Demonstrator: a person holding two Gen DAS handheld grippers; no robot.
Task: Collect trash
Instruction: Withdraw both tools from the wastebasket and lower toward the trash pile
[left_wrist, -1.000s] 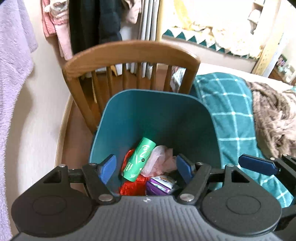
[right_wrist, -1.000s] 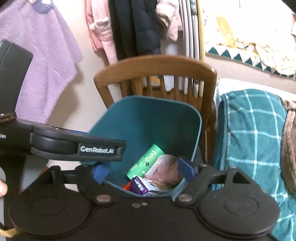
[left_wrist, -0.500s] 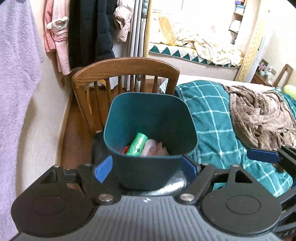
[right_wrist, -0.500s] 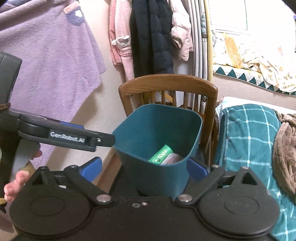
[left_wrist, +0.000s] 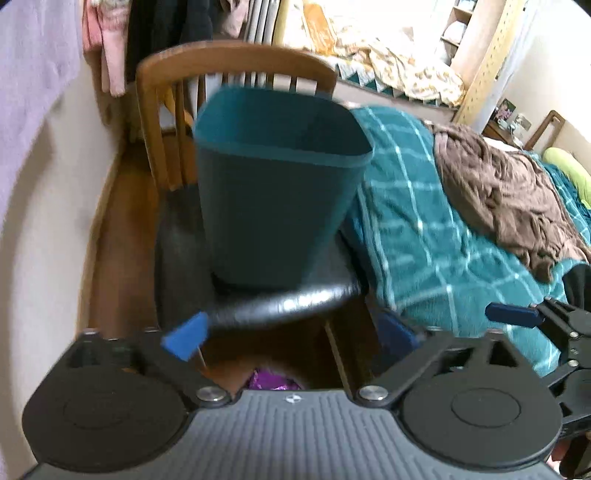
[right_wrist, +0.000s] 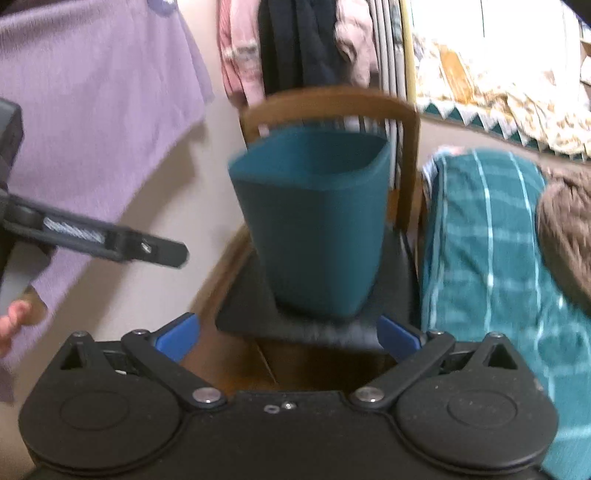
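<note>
Nearest, the left claw (left_wrist: 291, 334) and the right claw (right_wrist: 286, 334) both stand released, blue pads spread wide, grasping nothing. A crinkly purple wrapper (left_wrist: 272, 380) lies on the floor just below the left claw. Beyond, one smooth teal plastic bin (right_wrist: 314, 221), square with rounded corners, stands upright on the glossy black seat of one wooden spindle-back chair (left_wrist: 236, 62). The lettering on the left tool is too blurred to read.

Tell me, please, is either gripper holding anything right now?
No. The left gripper and right gripper are both open and empty, short of the teal bin.
</note>
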